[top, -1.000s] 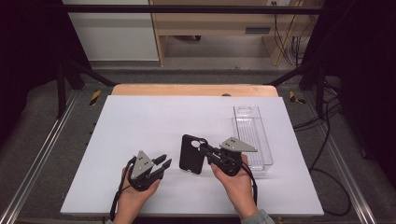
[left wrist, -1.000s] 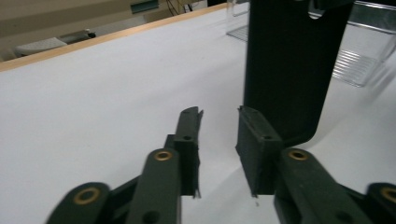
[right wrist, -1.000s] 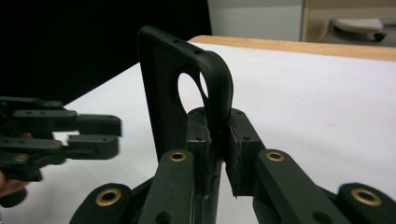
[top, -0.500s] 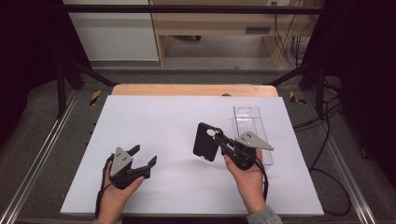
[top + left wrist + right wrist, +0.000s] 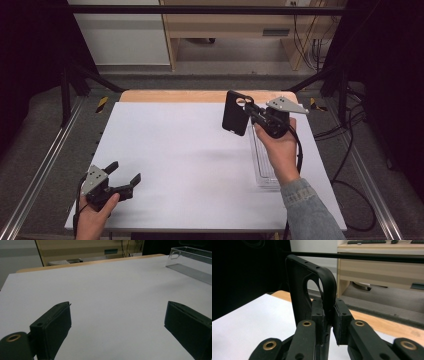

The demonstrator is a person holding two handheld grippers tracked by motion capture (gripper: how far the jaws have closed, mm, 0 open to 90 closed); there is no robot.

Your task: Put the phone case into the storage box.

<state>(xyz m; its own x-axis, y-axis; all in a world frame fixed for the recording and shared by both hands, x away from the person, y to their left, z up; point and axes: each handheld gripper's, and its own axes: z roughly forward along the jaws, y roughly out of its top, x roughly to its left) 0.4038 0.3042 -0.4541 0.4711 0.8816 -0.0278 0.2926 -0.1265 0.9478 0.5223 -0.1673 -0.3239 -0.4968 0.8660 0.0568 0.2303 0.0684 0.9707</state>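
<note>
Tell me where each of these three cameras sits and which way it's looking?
High view: above the person's side, looking forward and down on the white table; both forearms, left gripper, right gripper.
Left gripper view: rides that gripper, looking across the table between its open jaws.
Right gripper view: rides that gripper, looking along jaws clamping the black phone case.
Shared: the clear tray shows from above and from the left gripper.

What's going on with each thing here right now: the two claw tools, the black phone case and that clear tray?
Left gripper: open, nothing between its jaws, low over the table.
Right gripper: shut on the phone case, raised.
Phone case: black, held upright in the air.
Clear tray: lying on the table; no contents visible.
</note>
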